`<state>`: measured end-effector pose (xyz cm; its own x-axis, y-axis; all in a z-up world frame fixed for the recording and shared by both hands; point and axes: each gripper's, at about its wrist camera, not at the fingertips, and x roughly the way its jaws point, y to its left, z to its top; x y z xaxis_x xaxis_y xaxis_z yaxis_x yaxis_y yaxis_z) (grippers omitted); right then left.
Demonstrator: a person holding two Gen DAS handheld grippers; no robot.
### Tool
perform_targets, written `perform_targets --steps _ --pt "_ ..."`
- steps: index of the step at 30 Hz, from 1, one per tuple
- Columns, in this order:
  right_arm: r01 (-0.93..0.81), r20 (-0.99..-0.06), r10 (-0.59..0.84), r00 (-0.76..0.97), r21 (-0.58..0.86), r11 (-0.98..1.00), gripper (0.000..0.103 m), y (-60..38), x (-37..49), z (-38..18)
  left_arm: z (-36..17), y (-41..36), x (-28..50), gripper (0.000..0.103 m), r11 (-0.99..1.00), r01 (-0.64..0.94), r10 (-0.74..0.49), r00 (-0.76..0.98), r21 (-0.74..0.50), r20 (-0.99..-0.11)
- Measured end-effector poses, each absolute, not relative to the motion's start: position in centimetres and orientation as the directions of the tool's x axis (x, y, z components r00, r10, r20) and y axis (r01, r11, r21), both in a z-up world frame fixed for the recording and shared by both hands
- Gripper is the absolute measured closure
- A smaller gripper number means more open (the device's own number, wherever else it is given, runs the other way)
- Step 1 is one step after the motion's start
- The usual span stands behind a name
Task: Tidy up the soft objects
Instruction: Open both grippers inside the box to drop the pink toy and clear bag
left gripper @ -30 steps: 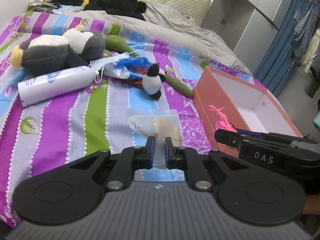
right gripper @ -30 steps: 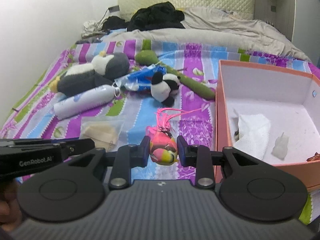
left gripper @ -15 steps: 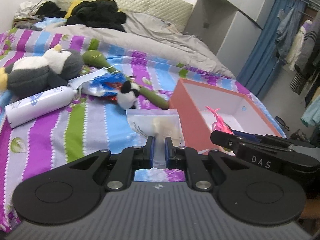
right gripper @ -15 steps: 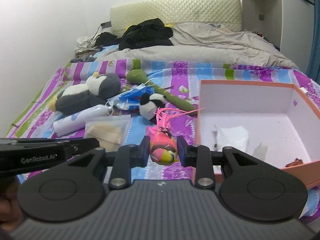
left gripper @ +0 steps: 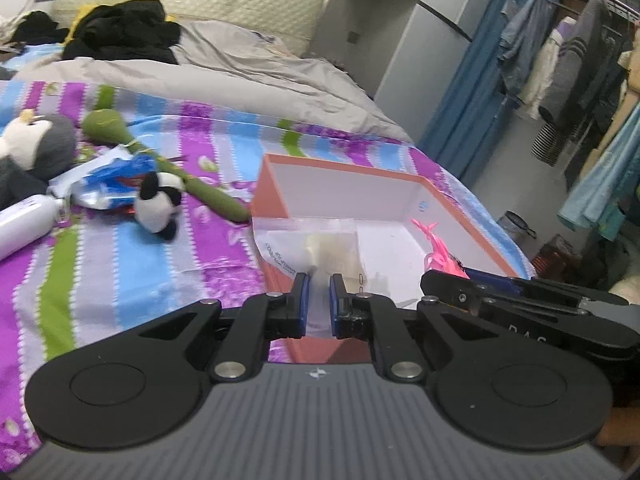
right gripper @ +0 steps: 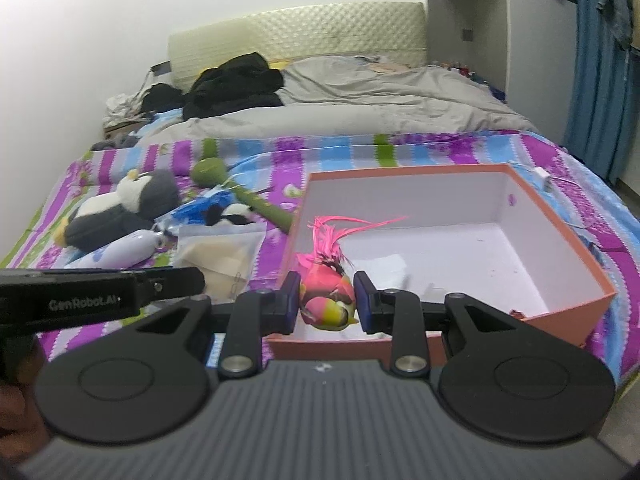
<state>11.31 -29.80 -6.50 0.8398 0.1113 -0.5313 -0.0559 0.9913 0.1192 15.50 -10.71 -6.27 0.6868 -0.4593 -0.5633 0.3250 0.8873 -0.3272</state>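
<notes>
**Mia:** What is the right gripper (right gripper: 327, 300) holding?

**Ben:** A little toy bird (right gripper: 326, 300). It is pink with a yellow-green face, and long pink feathers stick up from it. It looks soft and round. The two blue fingers (right gripper: 293, 298) squeeze it, one on each side, so the bird sits right between them.

**Mia:** And the left gripper (left gripper: 318, 300)?

**Ben:** It pinches a clear plastic bag (left gripper: 312, 248). The bag is flat and thin, with something pale and soft inside, and small print along one edge. Its near edge is caught between the blue fingers (left gripper: 301, 298), and the rest sticks out past their tips.

**Mia:** Where are the bird and the bag?

**Ben:** Both are up in the air over the near part of the box (right gripper: 568, 220). The box is orange outside, white inside, with straight stiff walls. It lies just ahead of both pairs of fingers, on the bed (left gripper: 120, 264).

**Mia:** What else is on the bed?

**Ben:** A stripy cover in purple, blue and green. Off to the left of the fingers are a fluffy gray and white plush penguin (right gripper: 120, 212), a small black and white plush panda (left gripper: 158, 210), a long green plush toy (left gripper: 160, 156), a smooth white bottle (left gripper: 24, 224) and a crinkly blue packet (left gripper: 108, 184).
</notes>
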Motion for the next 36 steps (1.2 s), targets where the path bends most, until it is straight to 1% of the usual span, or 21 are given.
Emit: perform_targets --steps 6,15,19,27,33,34,35,36 --pt "-0.018 -0.545 0.085 0.834 0.126 0.992 0.071 -32.4 12.8 -6.9 -6.3 -13.4 18.1 0.09 0.872 0.36 -0.489 0.657 -0.331 -0.574" --pt "0.011 -0.616 0.077 0.784 0.138 0.99 0.071 -36.3 16.7 -8.1 -6.9 -17.8 23.2 0.09 0.837 0.44 -0.54 0.566 -0.325 -0.623" --pt "0.025 -0.653 0.076 0.753 0.145 0.989 0.07 -38.2 18.7 -8.5 -7.4 -19.8 25.3 0.09 0.83 0.46 -0.543 0.533 -0.316 -0.65" --pt "0.04 -0.719 0.075 0.691 0.142 0.989 0.07 -40.7 21.9 -9.3 -9.0 -22.2 29.8 0.09 0.83 0.442 -0.534 0.457 -0.34 -0.711" --pt "0.043 -0.74 0.072 0.669 0.136 0.99 0.07 -41.2 22.6 -9.9 -9.2 -23.2 31.1 0.089 0.825 0.448 -0.536 0.427 -0.344 -0.728" --pt "0.045 -0.742 0.074 0.666 0.139 0.989 0.069 -41.2 22.6 -10.0 -9.3 -23.3 31.1 0.087 0.827 0.449 -0.532 0.428 -0.34 -0.73" --pt "0.047 -0.745 0.078 0.662 0.146 0.988 0.068 -41.3 22.7 -10.1 -9.2 -23.4 31.1 0.08 0.828 0.449 -0.53 0.431 -0.336 -0.73" --pt "0.05 -0.748 0.081 0.659 0.151 0.987 0.064 -41.5 22.8 -10.2 -9.3 -23.5 31.1 0.073 0.829 0.449 -0.528 0.43 -0.334 -0.732"
